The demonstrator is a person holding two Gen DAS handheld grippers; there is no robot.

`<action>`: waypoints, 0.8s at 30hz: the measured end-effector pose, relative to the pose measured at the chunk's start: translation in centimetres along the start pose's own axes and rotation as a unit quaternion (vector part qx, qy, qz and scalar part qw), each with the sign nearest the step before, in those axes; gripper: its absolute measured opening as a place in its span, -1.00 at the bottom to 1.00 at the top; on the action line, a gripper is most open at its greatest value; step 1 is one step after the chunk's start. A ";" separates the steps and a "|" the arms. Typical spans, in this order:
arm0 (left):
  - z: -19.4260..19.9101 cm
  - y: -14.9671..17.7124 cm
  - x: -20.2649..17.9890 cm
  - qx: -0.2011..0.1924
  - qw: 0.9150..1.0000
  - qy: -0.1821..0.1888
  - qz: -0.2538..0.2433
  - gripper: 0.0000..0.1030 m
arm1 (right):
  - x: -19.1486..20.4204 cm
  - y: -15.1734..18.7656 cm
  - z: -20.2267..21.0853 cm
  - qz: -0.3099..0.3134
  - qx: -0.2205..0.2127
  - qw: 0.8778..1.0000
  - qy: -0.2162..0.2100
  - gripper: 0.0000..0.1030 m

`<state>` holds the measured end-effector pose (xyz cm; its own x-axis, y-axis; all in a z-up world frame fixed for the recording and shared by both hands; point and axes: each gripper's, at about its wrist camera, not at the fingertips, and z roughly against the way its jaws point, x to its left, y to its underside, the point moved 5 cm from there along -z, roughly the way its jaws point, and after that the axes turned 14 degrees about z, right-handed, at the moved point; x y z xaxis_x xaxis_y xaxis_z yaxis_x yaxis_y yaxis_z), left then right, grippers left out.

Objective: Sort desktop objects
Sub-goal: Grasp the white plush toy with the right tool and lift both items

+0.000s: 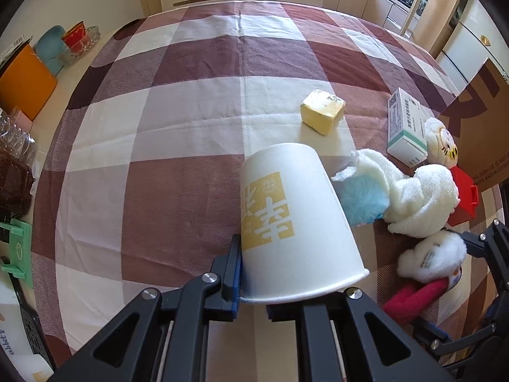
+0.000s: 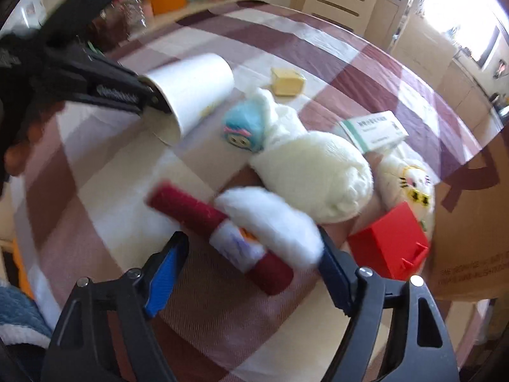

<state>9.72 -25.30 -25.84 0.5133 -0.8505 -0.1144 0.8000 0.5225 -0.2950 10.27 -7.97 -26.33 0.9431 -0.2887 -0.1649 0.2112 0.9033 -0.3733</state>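
Note:
My left gripper (image 1: pixel 251 286) is shut on the rim of a white paper cup (image 1: pixel 286 216) with a yellow label, holding it tilted over the checked tablecloth (image 1: pixel 159 159). The same cup (image 2: pixel 191 92) shows in the right wrist view in the left gripper (image 2: pixel 149 95). My right gripper (image 2: pixel 251 254) stands open. A red and white plush toy (image 2: pixel 241 229) lies between its blue pads; white fluff reaches the right pad, and the left pad is apart. This toy (image 1: pixel 423 267) lies right of the cup, beside the right gripper (image 1: pixel 490 245).
A blue plush (image 2: pixel 245 127), a white towel bundle (image 2: pixel 318 175), a cat plush (image 2: pixel 410 181), a medicine box (image 2: pixel 372 130), a yellow block (image 2: pixel 286 81) and a red box (image 2: pixel 389 242) crowd the right. A cardboard box (image 2: pixel 470 222) borders them. An orange container (image 1: pixel 25 79) stands left.

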 end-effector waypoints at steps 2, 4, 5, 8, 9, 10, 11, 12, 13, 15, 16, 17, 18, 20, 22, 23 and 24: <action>0.0 0.1 0.1 0.000 1.000 0.001 0.000 -0.79 | -0.6 0.6 0.1 -0.032 -0.001 0.999 -0.008 0.40; -0.1 0.0 0.2 0.003 1.000 0.004 0.003 -0.78 | -1.6 1.7 0.1 -0.093 0.010 0.995 -0.037 0.13; -0.1 -0.1 0.3 0.005 1.000 0.006 0.005 -0.78 | -2.1 2.4 0.2 -0.126 0.015 0.991 -0.048 0.11; -0.1 -0.1 0.3 0.007 1.000 0.008 0.007 -0.79 | -4.2 5.6 0.4 -0.203 0.072 0.976 0.024 0.17; -0.1 -0.1 0.3 0.007 1.000 0.008 0.006 -0.79 | -4.4 6.1 0.7 -0.218 0.073 0.973 0.021 0.17; -0.1 -0.1 0.3 0.007 1.000 0.009 0.005 -0.79 | -4.4 6.3 1.1 -0.232 0.064 0.971 0.007 0.17; -0.1 -0.1 0.3 0.008 1.000 0.009 0.004 -0.79 | -4.1 6.3 1.9 -0.239 0.055 0.969 -0.004 0.18; -0.1 -0.1 0.3 0.008 1.000 0.010 0.003 -0.79 | -3.8 6.1 2.4 -0.240 0.050 0.970 -0.007 0.22; -0.1 -0.1 0.3 0.008 1.000 0.010 0.002 -0.79 | -3.4 5.8 2.9 -0.241 0.044 0.969 -0.011 0.30; -0.1 -0.2 0.2 0.009 1.000 0.011 0.000 -0.79 | -2.4 4.7 3.5 -0.267 0.015 0.962 -0.047 0.39; -0.1 -0.2 0.1 0.009 1.000 0.011 -0.002 -0.78 | -2.0 4.0 3.6 -0.284 0.000 0.957 -0.062 0.44; -0.2 -0.3 0.0 0.010 1.000 0.011 -0.005 -0.78 | -1.7 3.5 3.4 -0.302 -0.011 0.951 -0.071 0.46; -0.2 -0.2 0.0 0.010 1.000 0.010 -0.007 -0.78 | -1.4 3.0 3.0 -0.319 -0.015 0.945 -0.076 0.47; -0.2 -0.2 -0.2 0.010 1.000 0.008 -0.015 -0.76 | -0.8 1.8 1.8 -0.347 -0.010 0.935 -0.078 0.48; -0.3 -0.1 -0.4 0.012 1.000 0.008 -0.022 -0.75 | -0.5 1.2 0.3 -0.363 0.006 0.930 -0.061 0.46; -0.3 -0.1 -0.6 0.013 1.000 0.009 -0.027 -0.74 | -0.2 1.4 -0.3 -0.360 0.023 0.931 -0.048 0.44; -0.3 -0.1 -0.7 0.014 0.999 0.010 -0.030 -0.74 | 0.0 1.6 -0.3 -0.353 0.026 0.934 -0.039 0.41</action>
<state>9.15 -24.78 -26.00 0.4584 -0.8812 -0.1160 0.8376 0.4719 -0.2751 10.58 -6.61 -27.22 0.5795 -0.7961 0.1745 0.7981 0.5111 -0.3190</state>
